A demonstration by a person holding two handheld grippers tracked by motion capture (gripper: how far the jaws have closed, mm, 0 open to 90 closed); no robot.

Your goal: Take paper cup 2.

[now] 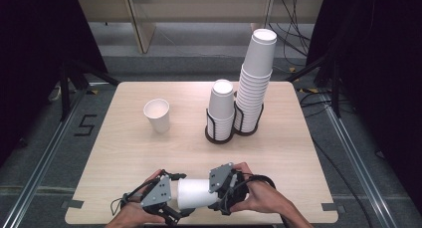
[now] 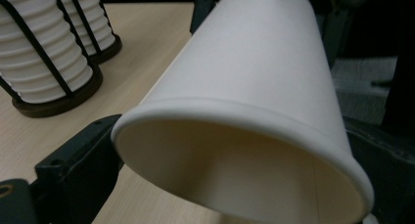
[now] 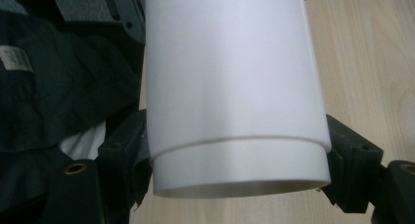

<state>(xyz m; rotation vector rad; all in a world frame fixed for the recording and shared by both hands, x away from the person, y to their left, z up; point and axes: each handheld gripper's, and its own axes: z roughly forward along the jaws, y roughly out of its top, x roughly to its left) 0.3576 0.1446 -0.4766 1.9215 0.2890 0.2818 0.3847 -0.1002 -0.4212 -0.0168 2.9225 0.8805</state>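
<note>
We are holding a white paper cup (image 1: 193,193) on its side between our two grippers, low over the near edge of the table (image 1: 124,153). This cup is our landmark. In the right gripper view we are seeing two nested cups: the bottom of an inner cup (image 3: 240,168) is sticking out of the outer one, so we judge that we are pulling two stuck cups apart.

The left gripper (image 1: 171,208) is at the wide rim end of the cup. Its jaws are standing at both sides of the rim in the left gripper view, as wide as they go, but we cannot tell whether the pads are pressing. The right gripper (image 1: 215,190) is at the bottom end, and its jaws are closed on the cup wall there.

Beyond the cup, to the left, one single cup (image 1: 157,115) is standing upright with its mouth up. Beyond the cup, to the right, two holders are carrying upside-down stacks: the short stack (image 1: 221,111) and, touching it, the tall stack (image 1: 255,81).

As we judge it, one cup is already set out; the pair in our grippers is not yet separated, and many cups are waiting in the stacks.
</note>
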